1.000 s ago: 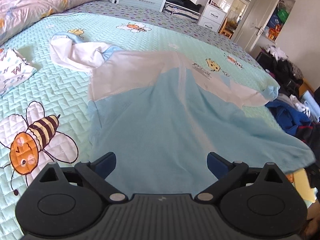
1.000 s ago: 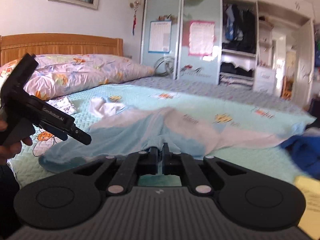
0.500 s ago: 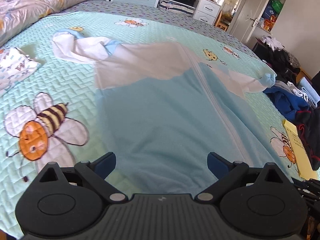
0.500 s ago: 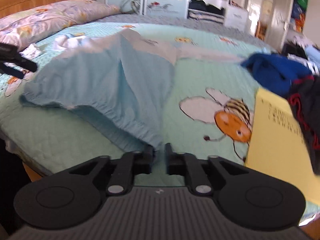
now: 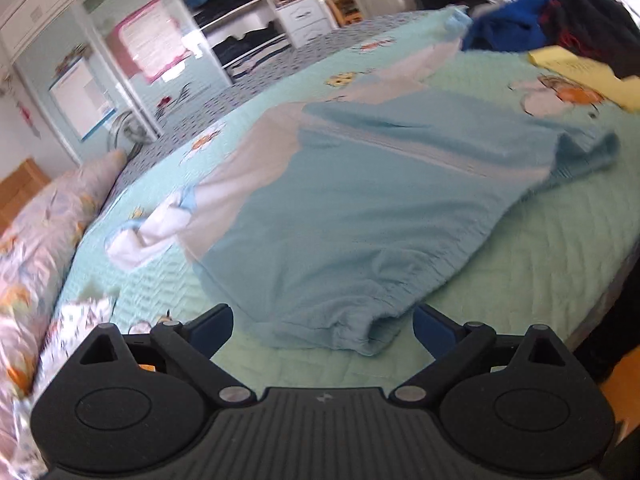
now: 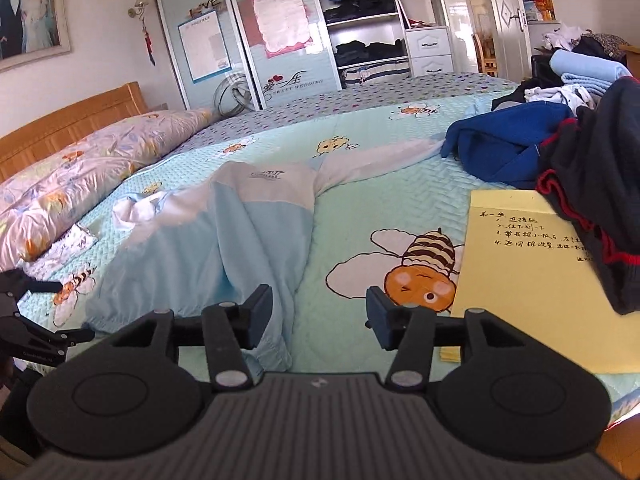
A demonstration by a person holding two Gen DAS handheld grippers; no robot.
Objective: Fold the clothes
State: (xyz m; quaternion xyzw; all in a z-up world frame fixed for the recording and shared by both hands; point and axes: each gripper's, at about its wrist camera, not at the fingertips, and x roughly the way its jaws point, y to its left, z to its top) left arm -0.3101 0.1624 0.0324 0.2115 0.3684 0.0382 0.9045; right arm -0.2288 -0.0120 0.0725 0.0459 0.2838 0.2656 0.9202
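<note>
Light blue and white garment (image 5: 360, 200) spread flat on the bee-print quilt (image 6: 360, 216), hem toward the near edge of the bed, white upper part and sleeves toward the far side. One white sleeve bunched (image 5: 148, 236) on the side of the garment toward the floral pillow (image 6: 92, 160); the other sleeve stretched out (image 6: 380, 160) toward the dark blue clothing (image 6: 504, 144). Hem rumpled into a loose fold (image 5: 372, 332) at the near edge, with one corner (image 5: 588, 156) flipped up on the side toward the yellow paper (image 6: 528, 280).

Left gripper (image 5: 322, 320) spread wide, nothing between the fingers, hovering just short of the garment's rumpled hem; blue pads (image 5: 210, 328) either side of that fold, not touching it. View from this wrist blurred.

Right gripper (image 6: 318, 312) also spread apart and empty, poised over the garment's hem corner, one finger (image 6: 256, 316) above the blue fabric, the other above bare quilt beside a printed bee (image 6: 416, 276). Left gripper also seen in this view (image 6: 36, 336) at the garment's far hem corner.

Yellow paper with handwriting beside the garment, partly under a black item with red trim (image 6: 592, 184). Small patterned white cloth (image 6: 68, 248) between the garment and the pillow.
</note>
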